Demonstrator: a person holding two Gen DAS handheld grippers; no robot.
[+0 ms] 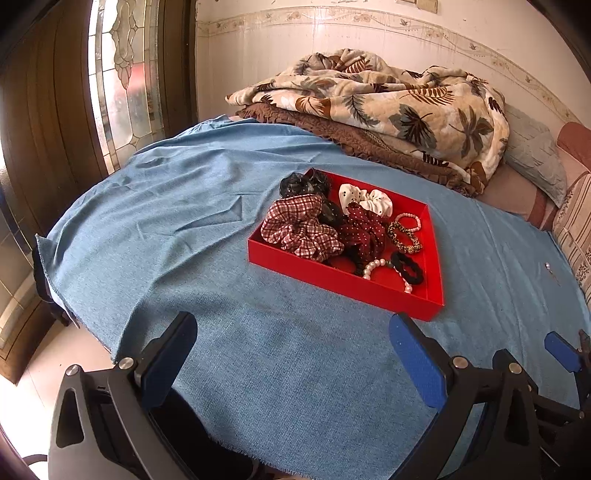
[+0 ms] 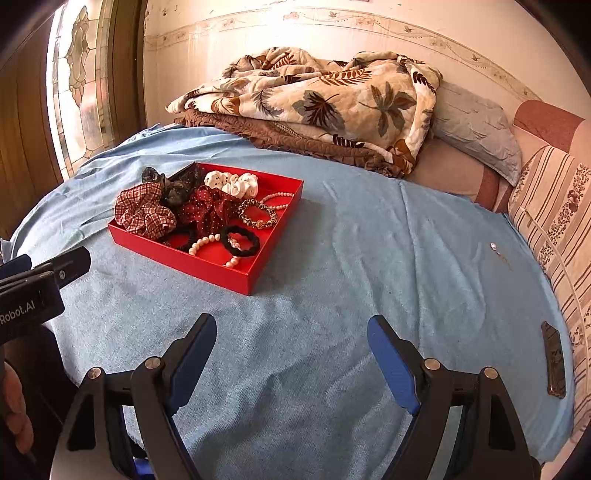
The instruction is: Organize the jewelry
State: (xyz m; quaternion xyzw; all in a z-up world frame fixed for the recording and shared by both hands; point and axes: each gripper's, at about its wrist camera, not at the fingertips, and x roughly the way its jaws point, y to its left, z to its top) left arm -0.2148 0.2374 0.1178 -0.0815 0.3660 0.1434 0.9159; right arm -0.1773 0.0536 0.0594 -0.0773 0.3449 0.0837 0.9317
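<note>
left wrist: red tray (image 1: 332, 275) sits beyond left gripper (image 1: 293, 354), jaws spread.

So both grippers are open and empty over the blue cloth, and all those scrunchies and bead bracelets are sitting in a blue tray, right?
Nearly. The tray is red, not blue; both wrist views show it. The rest holds: the left gripper and right gripper are open and empty over the blue cloth, and the scrunchies and bead bracelets lie inside that tray.

Daylight is streaming through the patterned glass window (image 1: 122, 74), glaring on the tiled wall (image 2: 332, 33). Fisheye bending is warping edges; corners are going dark.
</note>
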